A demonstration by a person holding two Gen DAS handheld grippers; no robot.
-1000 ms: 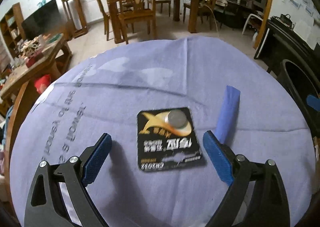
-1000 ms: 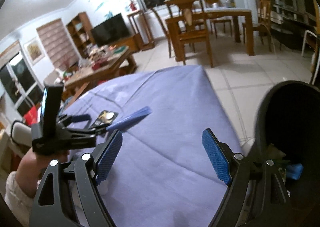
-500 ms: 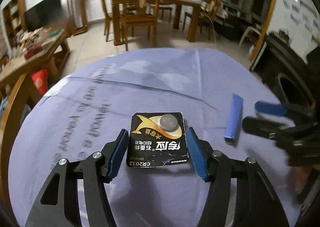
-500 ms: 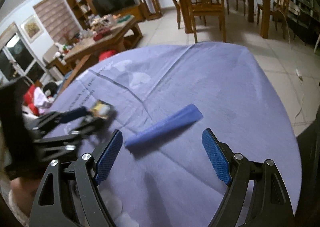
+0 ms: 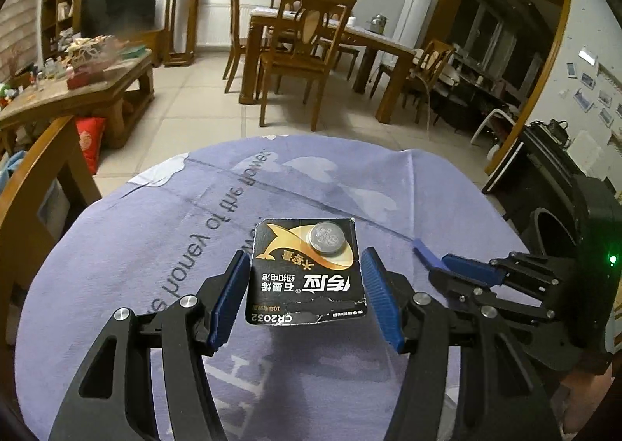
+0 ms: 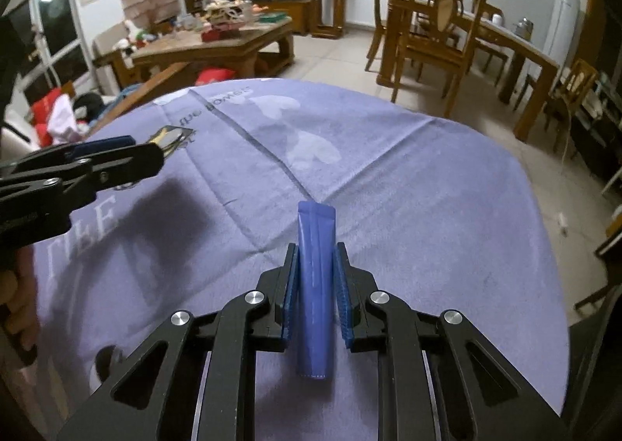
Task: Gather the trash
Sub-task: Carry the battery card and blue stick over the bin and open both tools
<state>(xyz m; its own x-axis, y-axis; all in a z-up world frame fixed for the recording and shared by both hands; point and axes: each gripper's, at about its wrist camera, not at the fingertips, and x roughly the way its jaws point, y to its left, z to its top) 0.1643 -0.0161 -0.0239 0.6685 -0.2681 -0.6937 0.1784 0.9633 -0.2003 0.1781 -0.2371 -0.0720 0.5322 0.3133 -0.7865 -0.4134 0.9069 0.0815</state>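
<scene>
The left tongs [image 5: 305,295] clamp a black battery card [image 5: 307,273] by its two side edges, the blue pads [image 5: 229,301] pressed against the card's left and right sides. The card sits level between the fingers and casts a shadow on the purple cloth [image 5: 128,254] of the worktop below; a coin cell [image 5: 326,238] sits in its upper right corner. The right tongs [image 6: 314,287] are closed on a blue wrapper [image 6: 314,285], gripping it around mid-length. The wrapper runs straight forward along the fingers, its far end sticking out past the tips and its near end reaching back between the arms. Whether it touches the cloth cannot be told. In the right view the left tongs hold the card at far left, well apart from the wrapper.
</scene>
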